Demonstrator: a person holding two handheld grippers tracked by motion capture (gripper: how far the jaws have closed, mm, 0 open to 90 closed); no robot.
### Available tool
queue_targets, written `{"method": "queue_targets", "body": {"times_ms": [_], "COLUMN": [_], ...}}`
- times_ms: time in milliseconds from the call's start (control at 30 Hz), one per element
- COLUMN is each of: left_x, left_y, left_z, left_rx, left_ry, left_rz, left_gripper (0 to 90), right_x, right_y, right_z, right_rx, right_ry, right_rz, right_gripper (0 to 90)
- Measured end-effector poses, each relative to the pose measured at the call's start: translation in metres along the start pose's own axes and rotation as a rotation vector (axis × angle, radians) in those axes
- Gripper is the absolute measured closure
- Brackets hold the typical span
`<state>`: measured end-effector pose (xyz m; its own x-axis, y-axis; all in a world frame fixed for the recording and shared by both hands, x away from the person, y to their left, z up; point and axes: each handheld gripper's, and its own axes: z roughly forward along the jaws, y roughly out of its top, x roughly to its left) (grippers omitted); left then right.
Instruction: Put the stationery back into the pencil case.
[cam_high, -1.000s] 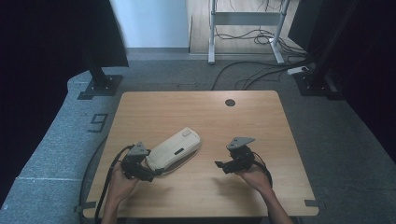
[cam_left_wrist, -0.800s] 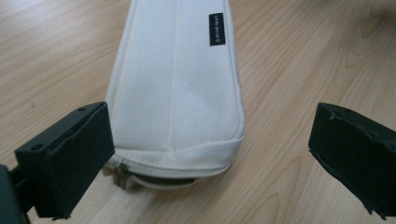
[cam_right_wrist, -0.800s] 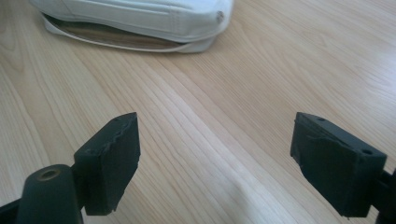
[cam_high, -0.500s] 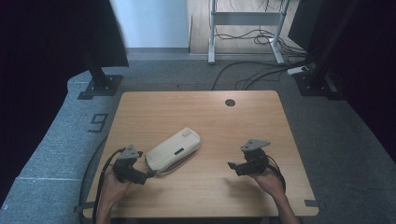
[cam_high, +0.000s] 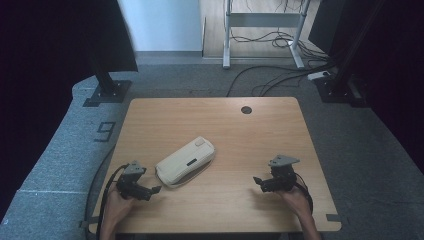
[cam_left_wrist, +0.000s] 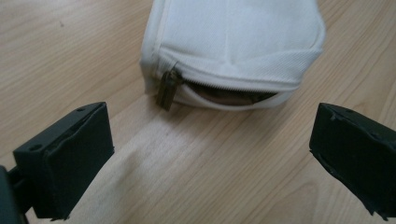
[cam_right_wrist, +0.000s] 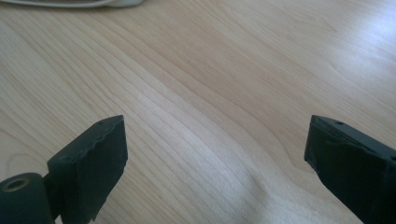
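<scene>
A white zippered pouch (cam_high: 186, 161) lies at an angle in the middle of the wooden table (cam_high: 225, 130). In the left gripper view its near end (cam_left_wrist: 233, 37) faces me, with the zip partly undone and a brown zip pull (cam_left_wrist: 167, 86) hanging at the corner. My left gripper (cam_high: 155, 190) (cam_left_wrist: 210, 154) is open a short way off that end, touching nothing. My right gripper (cam_high: 257, 181) (cam_right_wrist: 215, 163) sits over bare wood to the right of the pouch. Its jaws have just been opening and nothing lies between them. A sliver of the pouch (cam_right_wrist: 70, 2) shows at its view's top edge.
A round cable hole (cam_high: 246, 109) sits near the table's far edge. Grey carpet with a "9" mark (cam_high: 105, 131) surrounds the table. Black stand bases (cam_high: 107, 92) and loose cables (cam_high: 270, 82) lie beyond the far side.
Both hands have drawn back toward the near edge and outward. The left gripper has come away from the pouch's end, and the right has shifted right. The pouch has stayed put.
</scene>
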<state>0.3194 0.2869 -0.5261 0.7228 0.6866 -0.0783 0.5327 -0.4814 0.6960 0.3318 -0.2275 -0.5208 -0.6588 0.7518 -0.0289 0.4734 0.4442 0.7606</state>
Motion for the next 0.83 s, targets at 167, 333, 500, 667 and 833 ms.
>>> {"method": "queue_targets", "body": {"times_ms": [167,333,500,667,833], "left_x": [0.002,0.004,0.000,-0.002,-0.004], "left_y": [-0.007,-0.013,-0.014,-0.014,-0.013], "left_z": [0.004,0.013,0.016,0.017,0.018], "left_rx": [0.006,0.058,0.053,0.053,0.052], "left_ry": [0.010,0.037,0.072,0.086,0.106], "left_rz": [-0.011,-0.007,0.021,0.007,-0.014], "left_gripper": [0.0,0.0,0.0,0.0,0.0], "right_x": [-0.002,-0.004,-0.009,-0.012,-0.012], "right_y": [-0.010,-0.021,-0.032,-0.036,-0.036], "right_z": [0.003,0.008,0.012,0.011,0.011], "right_rx": [0.022,0.042,0.055,0.049,0.049], "right_ry": [-0.016,-0.021,-0.028,-0.014,-0.007], "right_rz": [0.005,0.019,0.033,0.058,0.058], "right_gripper": [5.5,5.3,5.5,5.6,5.7]}}
